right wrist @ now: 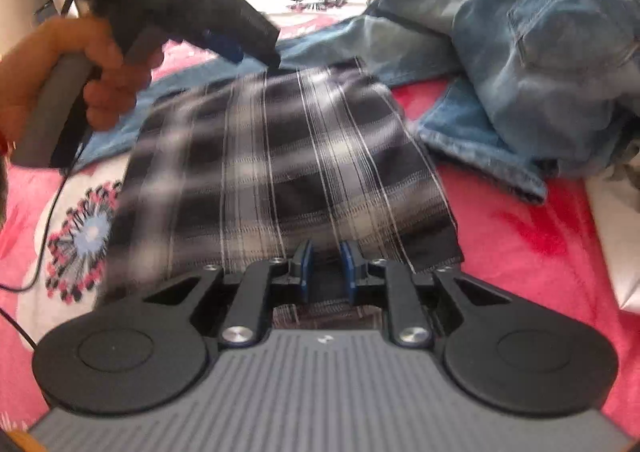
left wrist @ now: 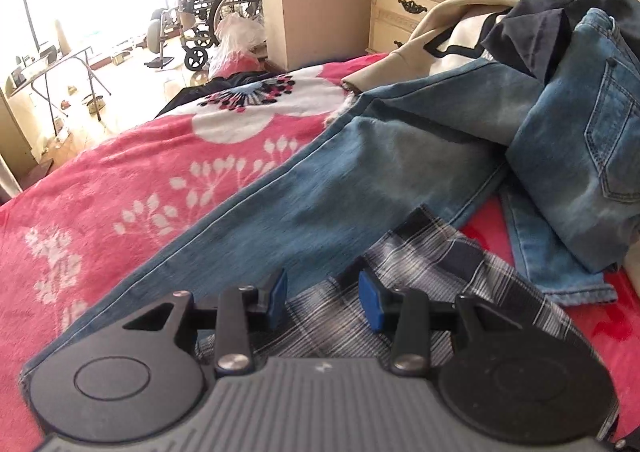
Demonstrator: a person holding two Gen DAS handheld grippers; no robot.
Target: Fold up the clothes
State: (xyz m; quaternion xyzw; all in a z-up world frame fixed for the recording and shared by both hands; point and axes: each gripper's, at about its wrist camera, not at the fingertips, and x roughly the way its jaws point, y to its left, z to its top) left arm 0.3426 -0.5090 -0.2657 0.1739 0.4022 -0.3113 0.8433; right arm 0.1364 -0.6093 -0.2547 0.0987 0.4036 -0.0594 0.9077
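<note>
Plaid cloth (right wrist: 280, 172) between jeans (left wrist: 360, 156) — left jaws parted, empty; right jaws' grip unclear.

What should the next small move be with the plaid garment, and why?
Probably lower the left gripper onto the far edge of the plaid garment and close there. Its jaws stand apart above the cloth with nothing between them, while the right gripper sits at the near edge with narrow jaws, grip unclear. The cloth lies flat on the pink blanket, partly over jeans.
</note>
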